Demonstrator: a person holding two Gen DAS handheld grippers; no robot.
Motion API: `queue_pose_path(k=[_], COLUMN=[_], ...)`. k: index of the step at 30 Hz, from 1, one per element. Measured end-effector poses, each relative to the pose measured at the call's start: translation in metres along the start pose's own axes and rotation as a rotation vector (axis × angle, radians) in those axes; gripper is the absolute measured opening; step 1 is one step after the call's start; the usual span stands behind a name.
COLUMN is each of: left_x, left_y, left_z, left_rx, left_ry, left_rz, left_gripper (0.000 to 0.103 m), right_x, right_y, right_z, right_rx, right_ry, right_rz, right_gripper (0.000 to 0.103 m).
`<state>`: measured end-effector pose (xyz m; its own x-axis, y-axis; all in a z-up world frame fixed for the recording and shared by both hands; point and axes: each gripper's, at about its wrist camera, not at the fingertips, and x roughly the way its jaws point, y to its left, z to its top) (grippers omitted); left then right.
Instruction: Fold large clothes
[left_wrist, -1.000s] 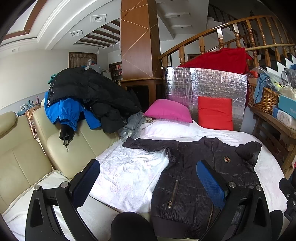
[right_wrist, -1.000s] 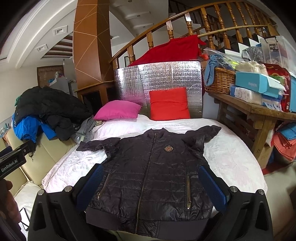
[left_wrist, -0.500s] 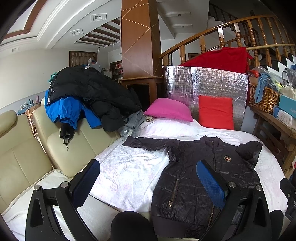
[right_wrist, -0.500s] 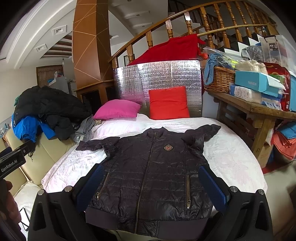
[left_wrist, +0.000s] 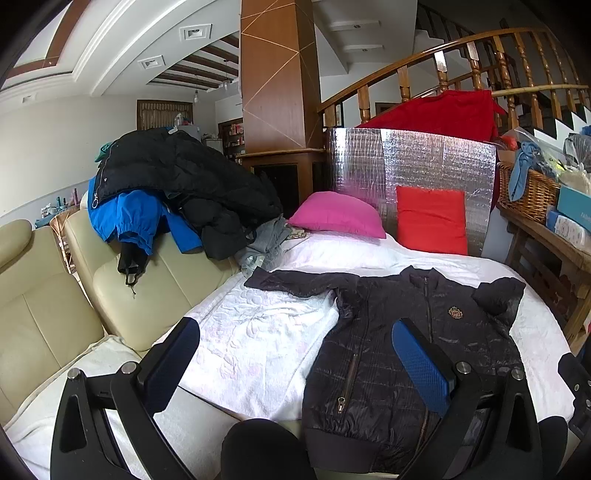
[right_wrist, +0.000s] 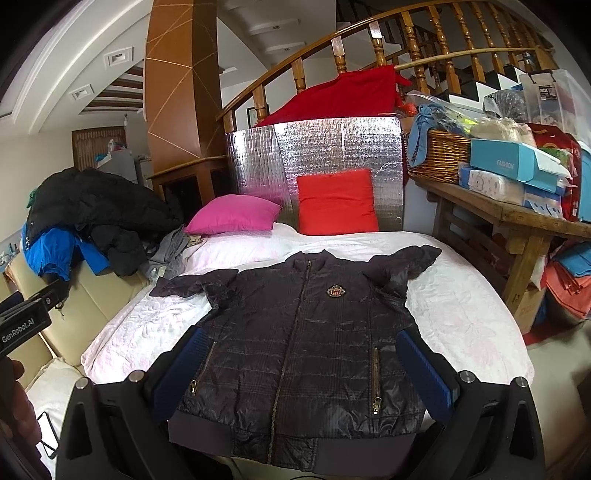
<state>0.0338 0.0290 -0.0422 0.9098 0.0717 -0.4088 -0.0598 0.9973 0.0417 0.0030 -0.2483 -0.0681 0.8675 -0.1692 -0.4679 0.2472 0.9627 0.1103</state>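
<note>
A dark quilted zip jacket (right_wrist: 299, 347) with a chest badge lies flat, front up, on the white bed (right_wrist: 461, 306), sleeves spread, hem toward me. The same jacket (left_wrist: 406, 343) fills the right half of the left wrist view. My right gripper (right_wrist: 301, 363) hangs open above the jacket's lower part, with nothing between its blue pads (right_wrist: 424, 373). Wide open too, my left gripper (left_wrist: 295, 363) hovers over the bed's near left edge, beside the jacket's left side and hem, holding nothing.
A cream sofa (left_wrist: 48, 310) at the left carries a pile of black and blue coats (left_wrist: 173, 188). Pink (right_wrist: 236, 218) and red (right_wrist: 336, 201) cushions lean at the bed's head against a silver foil panel. A cluttered wooden table (right_wrist: 517, 218) stands right of the bed.
Both views have shifted slightly, with the jacket sitting a little lower and farther in each view. Both grippers stay open and the jacket has not moved.
</note>
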Motion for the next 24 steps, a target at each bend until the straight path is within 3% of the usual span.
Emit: queue_pose_path(k=[7,11,16,20,24], left_x=[0.002,0.018,0.111,0.230,0.321], left_y=[-0.004,-0.012,-0.041,-0.089,-0.147], left_z=[-0.001,0.000,0.002,-0.009,-0.021], left_rx=[0.010,0.013,0.002,0.009,0.020], left_ry=[0.001,0.011,0.209,0.437,0.510], left_rz=[-0.005,-0.014,-0.111,-0.128,-0.098], left_gripper=[0.103,0.103,0.103,0.103,0.103], right_x=[0.007,0.032,0.126,0.220,0.304], right_y=[-0.001,-0.015,-0.105,-0.203,-0.285], right_z=[0.000,0.008,0.038,0.059,0.070], right_rx=[-0.005,0.008,0.195,0.338,0.510], right_ry=[0.016,0.060,0.216,0.305,0.352], right_rz=[-0.013,-0.007,0.036,0.006,0.005], right_gripper=[0.103,0.103,0.103,0.103,0.103])
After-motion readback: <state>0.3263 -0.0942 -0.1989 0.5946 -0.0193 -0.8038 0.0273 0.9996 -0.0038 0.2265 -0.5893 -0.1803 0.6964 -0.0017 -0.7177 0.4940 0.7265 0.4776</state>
